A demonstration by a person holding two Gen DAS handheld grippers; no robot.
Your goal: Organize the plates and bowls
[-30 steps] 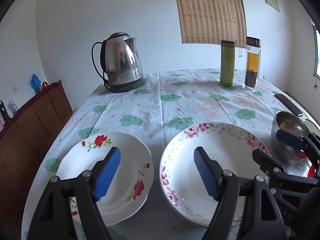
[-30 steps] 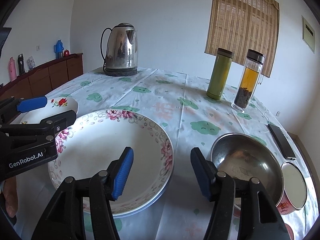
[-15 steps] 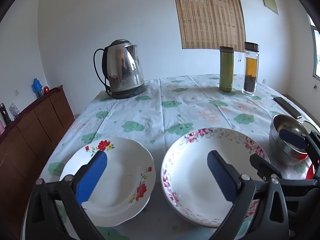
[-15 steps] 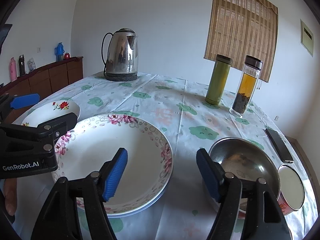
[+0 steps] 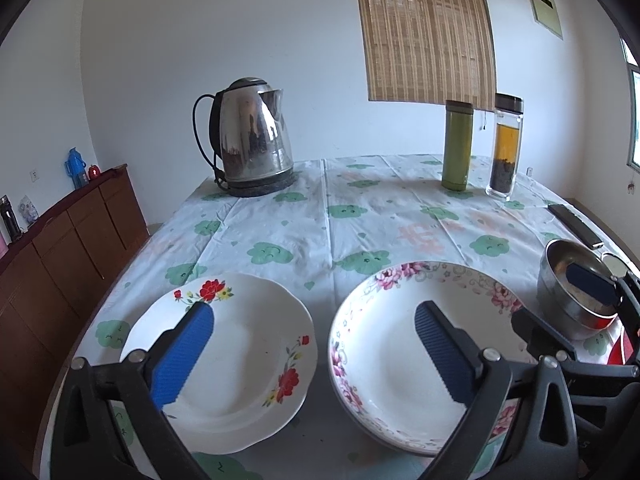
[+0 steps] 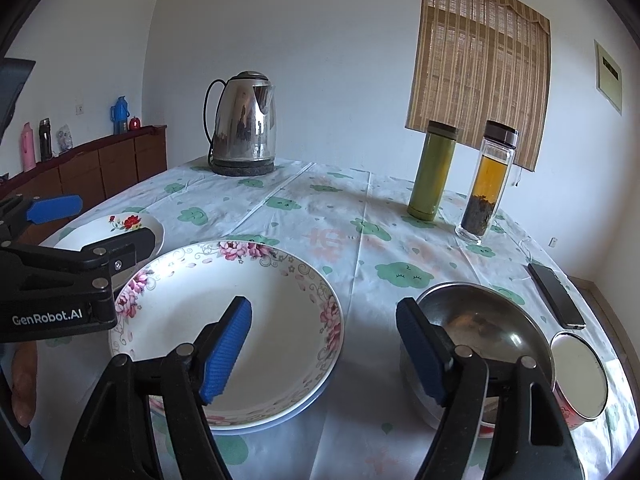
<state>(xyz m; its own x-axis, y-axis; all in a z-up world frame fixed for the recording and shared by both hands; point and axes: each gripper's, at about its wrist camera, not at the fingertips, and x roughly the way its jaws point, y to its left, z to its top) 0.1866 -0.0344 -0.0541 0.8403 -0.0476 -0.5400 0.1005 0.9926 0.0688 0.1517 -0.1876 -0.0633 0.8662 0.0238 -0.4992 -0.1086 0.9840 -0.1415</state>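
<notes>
A small white plate with red flowers (image 5: 248, 344) lies at the near left of the table. Beside it on the right is a larger deep plate with a pink flower rim (image 5: 384, 352) (image 6: 280, 312), resting on another rim below. A steel bowl (image 6: 480, 320) (image 5: 560, 276) stands to the right. My left gripper (image 5: 314, 308) is open wide above the gap between the two plates, one finger over each. My right gripper (image 6: 324, 304) is open, hovering between the pink-rimmed plate and the steel bowl. Neither holds anything.
At the back of the cloth-covered table (image 5: 320, 220) stand a steel kettle (image 5: 252, 140), a green flask (image 5: 458, 144) and a glass tea bottle (image 5: 506, 144). A phone (image 6: 556, 296) and a red lidded cup (image 6: 580, 376) lie far right. A wooden sideboard (image 5: 72, 248) runs along the left.
Both grippers have opened wider, the left far more than the right. The plates and bowl have not moved.
</notes>
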